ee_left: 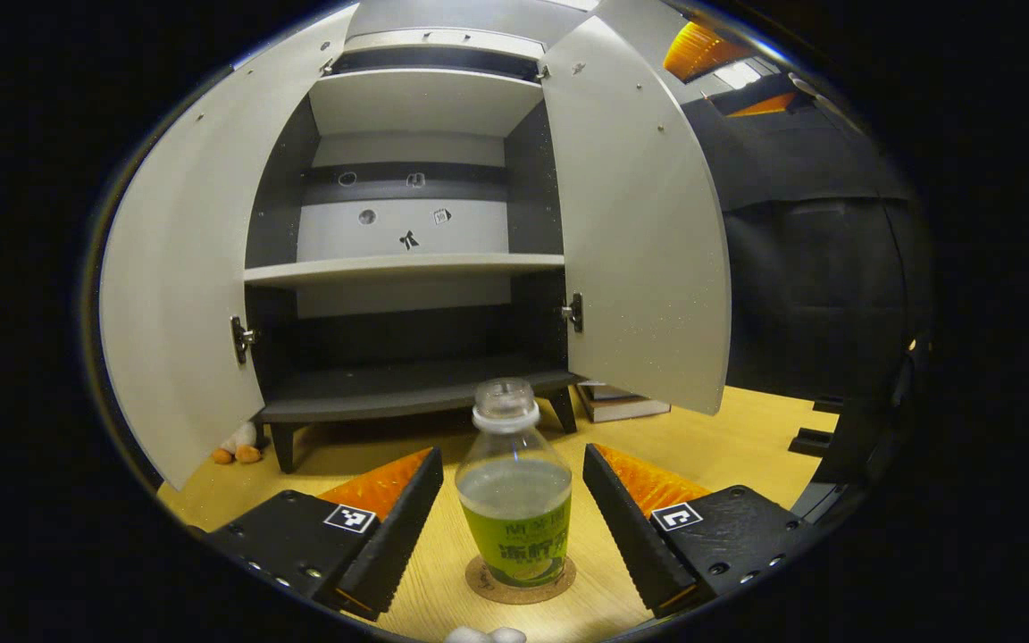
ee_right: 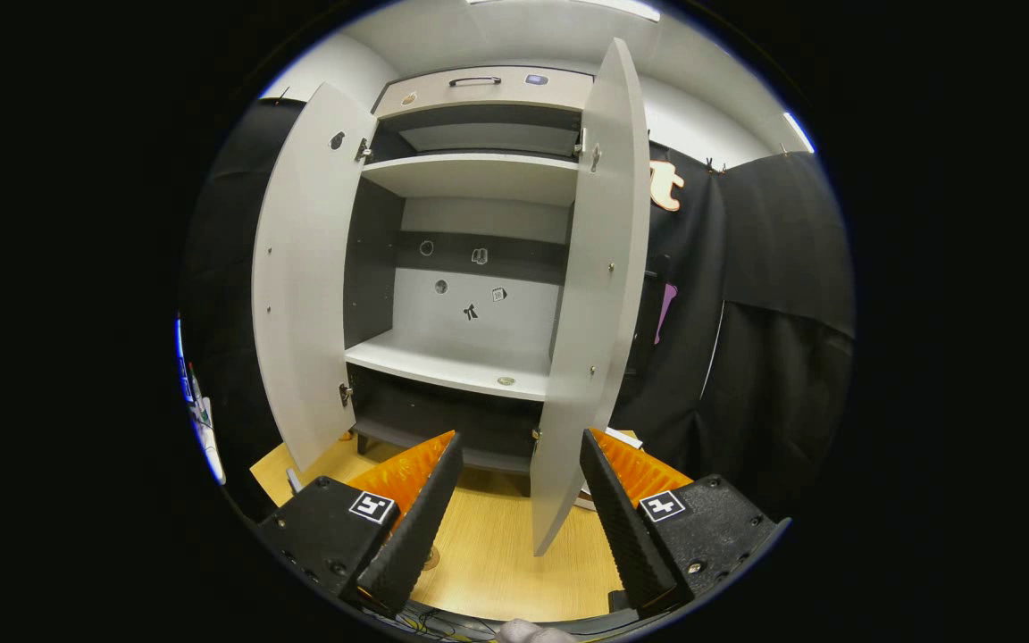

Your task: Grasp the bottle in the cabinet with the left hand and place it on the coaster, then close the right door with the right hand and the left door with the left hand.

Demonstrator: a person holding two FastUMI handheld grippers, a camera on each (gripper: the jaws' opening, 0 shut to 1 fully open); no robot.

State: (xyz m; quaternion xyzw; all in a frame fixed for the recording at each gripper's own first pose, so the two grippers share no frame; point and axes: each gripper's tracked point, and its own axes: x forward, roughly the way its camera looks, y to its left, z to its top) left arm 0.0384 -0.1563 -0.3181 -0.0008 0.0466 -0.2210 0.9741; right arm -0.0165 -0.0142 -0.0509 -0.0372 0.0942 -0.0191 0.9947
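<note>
The bottle point(ee_left: 514, 500) is standing on the coaster point(ee_left: 520, 580), between the left gripper's point(ee_left: 513, 527) parted fingers. The right gripper point(ee_right: 514, 509), fingers apart, is facing the right door point(ee_right: 590, 295); closing it is next.

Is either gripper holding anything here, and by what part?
Nothing. The left gripper is open around the bottle on the coaster; the right gripper is open.

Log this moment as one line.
bottle on coaster | left gripper open around bottle | right gripper open | both doors open
</note>
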